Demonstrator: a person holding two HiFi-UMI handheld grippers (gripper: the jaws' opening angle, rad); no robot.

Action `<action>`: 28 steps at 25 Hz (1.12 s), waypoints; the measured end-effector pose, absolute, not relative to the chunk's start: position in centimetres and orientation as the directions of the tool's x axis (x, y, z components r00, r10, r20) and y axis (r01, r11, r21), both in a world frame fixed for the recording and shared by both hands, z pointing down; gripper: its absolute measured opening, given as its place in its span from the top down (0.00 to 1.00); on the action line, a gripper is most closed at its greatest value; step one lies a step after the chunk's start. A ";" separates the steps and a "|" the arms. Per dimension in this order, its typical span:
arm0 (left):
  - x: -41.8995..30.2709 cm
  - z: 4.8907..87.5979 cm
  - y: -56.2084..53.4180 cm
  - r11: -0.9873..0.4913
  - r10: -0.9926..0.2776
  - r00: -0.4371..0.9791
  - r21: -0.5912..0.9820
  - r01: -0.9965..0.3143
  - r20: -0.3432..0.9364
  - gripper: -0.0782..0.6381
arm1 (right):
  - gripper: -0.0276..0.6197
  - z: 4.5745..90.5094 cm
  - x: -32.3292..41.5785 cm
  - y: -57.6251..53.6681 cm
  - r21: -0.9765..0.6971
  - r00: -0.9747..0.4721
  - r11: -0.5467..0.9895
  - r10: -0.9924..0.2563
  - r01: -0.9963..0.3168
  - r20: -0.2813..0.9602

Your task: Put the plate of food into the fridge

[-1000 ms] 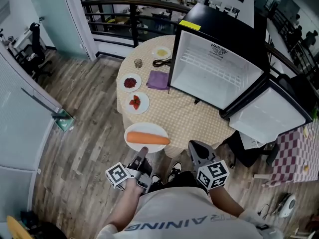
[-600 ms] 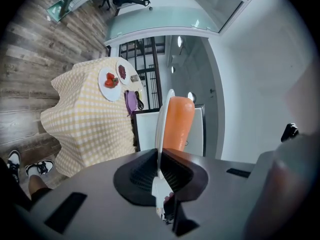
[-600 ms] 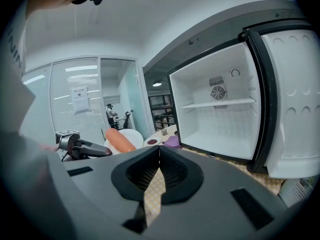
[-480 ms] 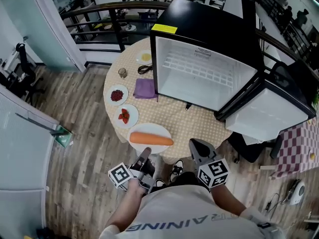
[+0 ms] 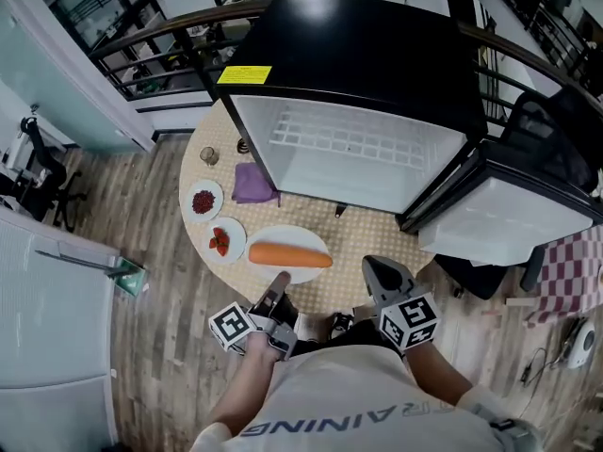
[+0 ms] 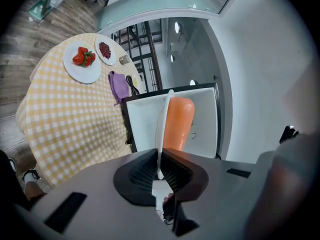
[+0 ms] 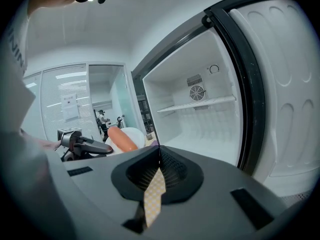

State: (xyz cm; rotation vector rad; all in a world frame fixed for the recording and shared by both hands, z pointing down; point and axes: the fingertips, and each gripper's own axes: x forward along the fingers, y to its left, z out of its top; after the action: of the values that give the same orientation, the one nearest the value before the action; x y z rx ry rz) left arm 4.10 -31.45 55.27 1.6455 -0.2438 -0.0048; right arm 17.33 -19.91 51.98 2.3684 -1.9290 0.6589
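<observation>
The left gripper [image 5: 279, 282] is pinching the rim of the round white plate [image 5: 287, 233] with the long orange carrot-like food [image 5: 290, 254]. It's now hovering over the yellow checked table [image 5: 367, 238], closer to the open black fridge [image 5: 358, 153] than a second ago, so it's nearly going in. The right gripper [image 5: 379, 271] is tagging along closed up, empty.

The person's left tongs [image 5: 281, 281] [image 6: 160, 170] reach out ahead of the body, nearly level, with the jaws clamped on the near rim of the plate [image 5: 270, 237] [image 6: 163, 126]. The left forearm [image 5: 241, 384] runs bare from the sleeve to the marker cube [image 5: 231, 329]. The right tongs [image 5: 371, 265] [image 7: 159, 149] sit beside them, apart, tipped a little downward, with the jaws pressed together on nothing. The right forearm [image 5: 441, 382] angles forward alongside.
</observation>
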 end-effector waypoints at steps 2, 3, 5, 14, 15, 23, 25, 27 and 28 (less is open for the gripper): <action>5.3 55.7 -31.4 -0.050 -0.162 0.976 0.986 -0.157 0.147 0.86 | 0.93 52.5 17.8 -19.7 -0.243 0.138 -0.228 -0.931 -0.943 0.338; 5.9 56.0 -31.5 -0.041 -0.163 0.975 0.987 -0.157 0.149 0.86 | 0.93 52.7 17.9 -19.6 -0.242 0.134 -0.225 -0.930 -0.944 0.341; 7.3 56.3 -31.8 -0.034 -0.160 0.975 0.987 -0.159 0.151 0.86 | 0.93 52.8 18.4 -19.3 -0.249 0.139 -0.233 -0.929 -0.940 0.344; 14.6 58.6 -35.5 -0.073 -0.116 0.980 0.982 -0.172 0.163 0.86 | 0.93 53.0 20.1 -18.6 -0.240 0.204 -0.306 -0.905 -0.921 0.373; 15.3 59.1 -35.9 -0.067 -0.113 0.980 0.983 -0.172 0.164 0.86 | 0.93 53.1 20.1 -18.6 -0.242 0.207 -0.311 -0.904 -0.919 0.375; 20.5 62.2 -39.1 -0.023 -0.136 0.972 0.981 -0.194 0.190 0.86 | 0.93 53.6 20.2 -19.2 -0.240 0.210 -0.323 -0.893 -0.916 0.398; 21.6 62.8 -39.6 -0.025 -0.138 0.971 0.979 -0.202 0.197 0.86 | 0.93 53.8 20.3 -19.1 -0.237 0.211 -0.324 -0.890 -0.916 0.404; 22.8 63.4 -39.8 -0.019 -0.136 0.969 0.978 -0.210 0.205 0.86 | 0.93 54.0 20.6 -19.0 -0.234 0.212 -0.327 -0.888 -0.916 0.409; 23.5 63.7 -40.0 -0.018 -0.135 0.968 0.977 -0.214 0.210 0.86 | 0.93 54.1 20.8 -18.9 -0.234 0.213 -0.328 -0.886 -0.915 0.411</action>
State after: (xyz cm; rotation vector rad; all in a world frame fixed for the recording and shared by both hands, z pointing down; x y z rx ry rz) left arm 23.46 -39.96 63.71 1.5939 -0.2742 0.0640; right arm 20.77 -18.90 54.11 2.3996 -1.7845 0.7458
